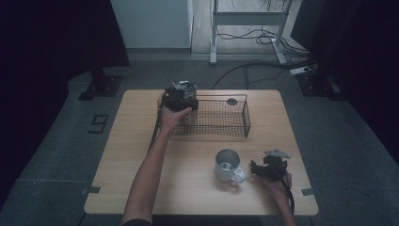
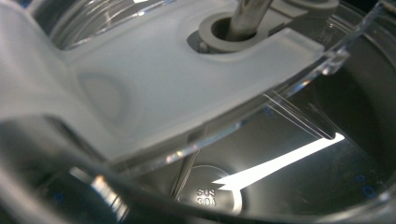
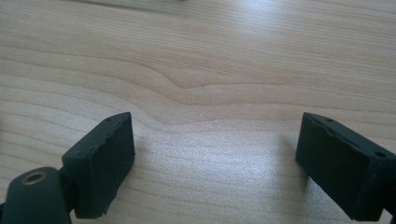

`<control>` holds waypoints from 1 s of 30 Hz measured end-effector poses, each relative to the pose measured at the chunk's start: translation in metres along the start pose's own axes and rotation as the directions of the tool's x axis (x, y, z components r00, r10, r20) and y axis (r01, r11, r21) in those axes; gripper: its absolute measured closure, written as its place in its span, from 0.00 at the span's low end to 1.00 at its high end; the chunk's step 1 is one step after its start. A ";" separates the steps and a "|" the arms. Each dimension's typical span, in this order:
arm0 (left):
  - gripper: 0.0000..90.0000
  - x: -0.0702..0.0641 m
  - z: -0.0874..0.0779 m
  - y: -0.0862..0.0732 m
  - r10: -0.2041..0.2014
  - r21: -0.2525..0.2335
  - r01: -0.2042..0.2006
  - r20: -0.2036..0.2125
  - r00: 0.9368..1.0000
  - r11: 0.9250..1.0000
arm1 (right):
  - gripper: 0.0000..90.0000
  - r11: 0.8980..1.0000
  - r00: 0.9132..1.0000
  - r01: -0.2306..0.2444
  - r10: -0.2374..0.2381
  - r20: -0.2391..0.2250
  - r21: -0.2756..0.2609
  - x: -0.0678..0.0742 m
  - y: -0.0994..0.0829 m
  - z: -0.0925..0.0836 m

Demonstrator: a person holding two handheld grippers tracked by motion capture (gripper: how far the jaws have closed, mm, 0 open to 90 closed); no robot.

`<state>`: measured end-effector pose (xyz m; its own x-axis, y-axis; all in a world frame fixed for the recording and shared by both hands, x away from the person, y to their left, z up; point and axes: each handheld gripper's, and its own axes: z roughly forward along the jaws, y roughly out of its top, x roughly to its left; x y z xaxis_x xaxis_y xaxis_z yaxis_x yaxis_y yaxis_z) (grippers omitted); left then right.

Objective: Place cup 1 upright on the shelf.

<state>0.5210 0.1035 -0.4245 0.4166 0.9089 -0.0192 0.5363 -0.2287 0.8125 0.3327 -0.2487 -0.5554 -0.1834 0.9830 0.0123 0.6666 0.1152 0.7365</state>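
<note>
Clear lid point(image 2: 154, 93) sits tight against left gripper point(image 1: 181, 98), grip can't tell; keep it level, lower straight into wire basket point(image 1: 246, 115); right gripper point(image 1: 256, 169) jaws wide apart, empty, beside mug point(image 1: 227, 165).

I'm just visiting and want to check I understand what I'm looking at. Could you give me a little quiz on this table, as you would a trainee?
1. True or false: the right gripper has its jaws closed on the metal mug.
2. Where is the left gripper? A) over the left end of the wire basket; B) beside the mug; C) off the table.
3. In the high view, which way does the mug's handle point?

Key: 1 false, the jaws stand apart over bare wood. 2 A. 3 lower right, toward the right gripper.
</note>
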 end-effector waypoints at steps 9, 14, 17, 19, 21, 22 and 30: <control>0.05 -0.002 0.006 -0.006 -0.006 0.012 0.006 0.003 1.000 1.000 | 0.13 1.000 1.000 0.001 -0.001 0.003 0.000 0.000 0.000 0.000; 0.05 -0.003 0.008 -0.009 -0.001 0.021 0.001 -0.003 1.000 1.000 | 0.13 1.000 1.000 -0.001 0.001 0.003 0.001 0.000 0.000 0.000; 0.05 -0.003 0.009 -0.010 0.002 0.023 -0.001 -0.006 1.000 1.000 | 0.13 1.000 1.000 -0.001 0.001 0.002 -0.001 0.000 0.000 0.000; 0.05 -0.002 0.011 -0.013 0.006 0.028 -0.006 -0.016 1.000 1.000 | 0.13 1.000 1.000 -0.001 0.001 0.003 0.001 0.000 0.000 0.000; 0.05 -0.002 0.013 -0.014 0.007 0.031 -0.006 -0.021 1.000 1.000 | 0.13 1.000 1.000 0.000 0.000 0.003 0.000 0.000 0.000 0.000; 0.05 -0.002 0.013 -0.014 0.007 0.031 -0.006 -0.021 1.000 1.000 | 0.13 1.000 1.000 0.000 0.000 0.003 0.000 0.000 0.000 0.000; 0.05 0.002 0.018 -0.020 -0.003 0.043 0.004 -0.033 0.999 0.999 | 0.13 1.000 1.000 -0.002 0.002 0.002 -0.001 0.000 0.000 0.000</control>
<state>0.5240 0.1034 -0.4512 0.3902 0.9207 -0.0021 0.5693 -0.2395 0.7865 0.3327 -0.2487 -0.5553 -0.1805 0.9835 0.0120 0.6662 0.1133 0.7371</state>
